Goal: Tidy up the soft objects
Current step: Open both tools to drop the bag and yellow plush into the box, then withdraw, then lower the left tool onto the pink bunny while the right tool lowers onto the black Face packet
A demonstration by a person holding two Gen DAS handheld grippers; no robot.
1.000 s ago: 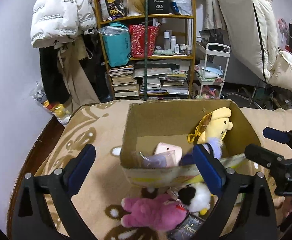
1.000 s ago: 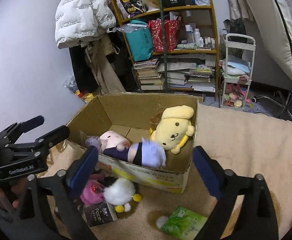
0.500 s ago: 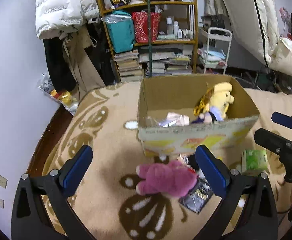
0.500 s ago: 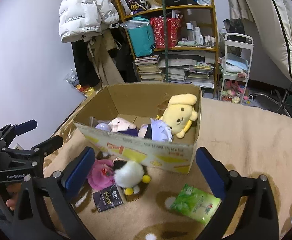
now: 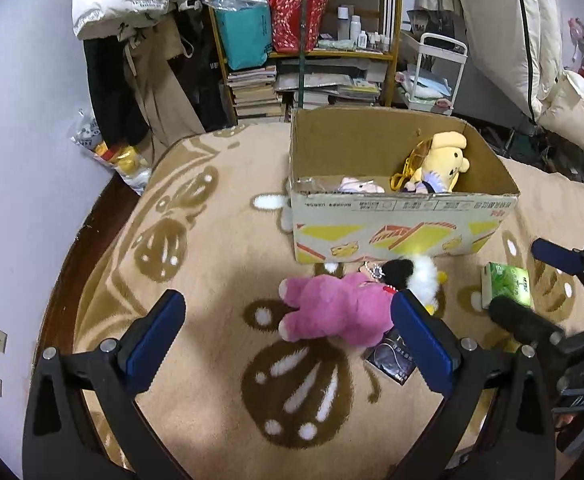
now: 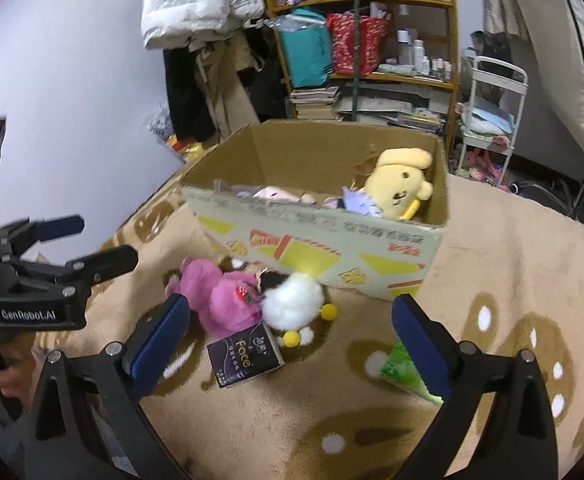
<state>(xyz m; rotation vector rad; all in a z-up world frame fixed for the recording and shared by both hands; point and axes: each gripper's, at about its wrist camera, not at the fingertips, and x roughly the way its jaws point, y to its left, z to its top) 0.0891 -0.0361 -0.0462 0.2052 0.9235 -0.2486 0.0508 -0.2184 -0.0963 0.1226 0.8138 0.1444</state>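
Holding both grippers above the tan patterned blanket [image 5: 219, 264], you have nothing gripped in either. Your left gripper [image 5: 287, 336] frames the lower part of its view with its blue pads spread wide; its jaws have just been opening, and the pink plush [image 5: 332, 308] lies on the blanket between them, untouched, toward the right-hand pad. Your right gripper [image 6: 292, 336] is likewise spread wide and empty in the lower part of its view, with a dark packet [image 6: 243, 354] lying on the blanket between its fingers. Just above that packet sits a white-and-black fluffy toy [image 6: 292, 304], touching the pink plush on its left. A green packet [image 6: 406, 370] shows partly behind the right-hand finger. The cardboard box [image 5: 404, 228] stands in the middle right of the left view, just behind the loose toys, and holds a yellow dog plush [image 5: 444, 160] at its right end and a pale pink toy [image 5: 358, 186] lower down.
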